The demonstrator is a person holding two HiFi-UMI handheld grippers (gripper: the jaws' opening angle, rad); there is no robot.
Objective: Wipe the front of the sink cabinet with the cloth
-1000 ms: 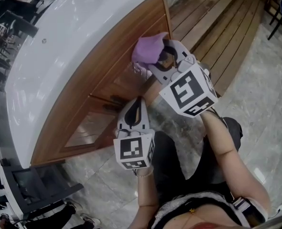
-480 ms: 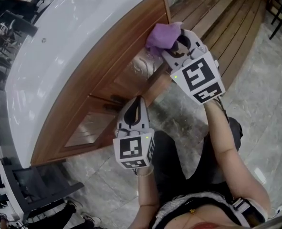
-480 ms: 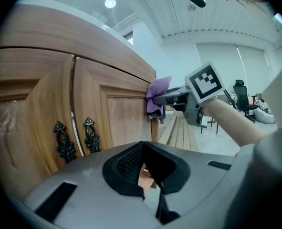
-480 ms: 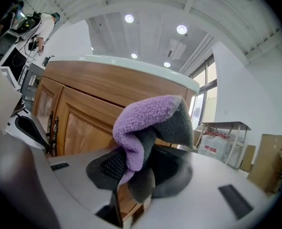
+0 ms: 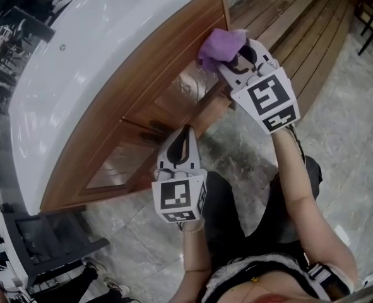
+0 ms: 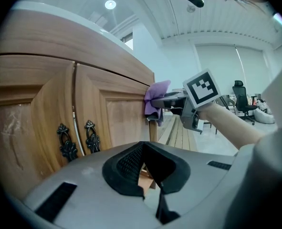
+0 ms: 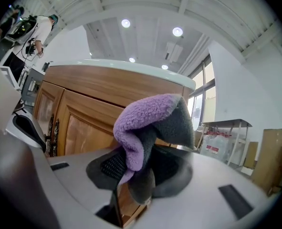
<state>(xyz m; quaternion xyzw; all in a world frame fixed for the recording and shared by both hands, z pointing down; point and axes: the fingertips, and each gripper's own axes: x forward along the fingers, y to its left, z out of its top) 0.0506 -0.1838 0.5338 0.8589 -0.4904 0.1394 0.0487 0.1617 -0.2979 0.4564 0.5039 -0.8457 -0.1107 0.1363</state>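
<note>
The right hand-held gripper (image 5: 236, 59) clenches a bunched purple cloth (image 5: 219, 44) against the top right corner of the sink cabinet front (image 5: 148, 93), the left hand-held gripper (image 5: 185, 137) closed and empty nearby, so drag on the wood may tug the cloth loose or let jaw tips scrape.

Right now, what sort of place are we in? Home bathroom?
Probably not a home; it looks more like an open workspace or showroom. The wooden sink cabinet stands beside a plank platform in a large hall, with an office chair and a metal rack nearby.
</note>
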